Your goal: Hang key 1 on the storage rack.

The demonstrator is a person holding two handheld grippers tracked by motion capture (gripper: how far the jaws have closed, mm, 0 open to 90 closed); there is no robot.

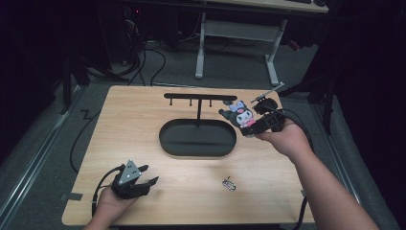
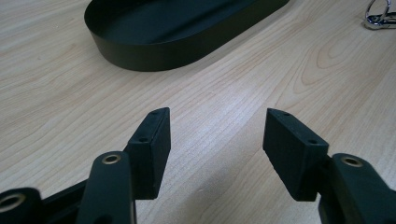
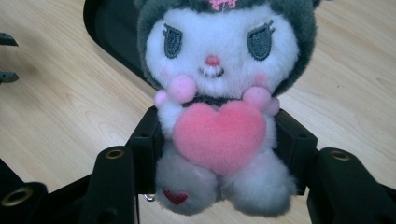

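Plush toy (image 1: 241,116) is up off the table (image 1: 139,120), clamped in the right gripper (image 1: 249,125) beside the black stand (image 1: 199,97) and its oval tray (image 1: 197,148). Left gripper (image 1: 149,174) rests low, near a metal ring (image 1: 229,184). Left gripper view: jaws apart, nothing between them. Right gripper view: pads (image 3: 145,140) squeeze the toy's body. Carrying step, I'd say; next comes lining it up with a peg.

The stand (image 1: 198,122) sits mid-table (image 1: 134,110); a plush toy (image 1: 242,115) at its right, a metal ring (image 1: 229,184) nearer the person.
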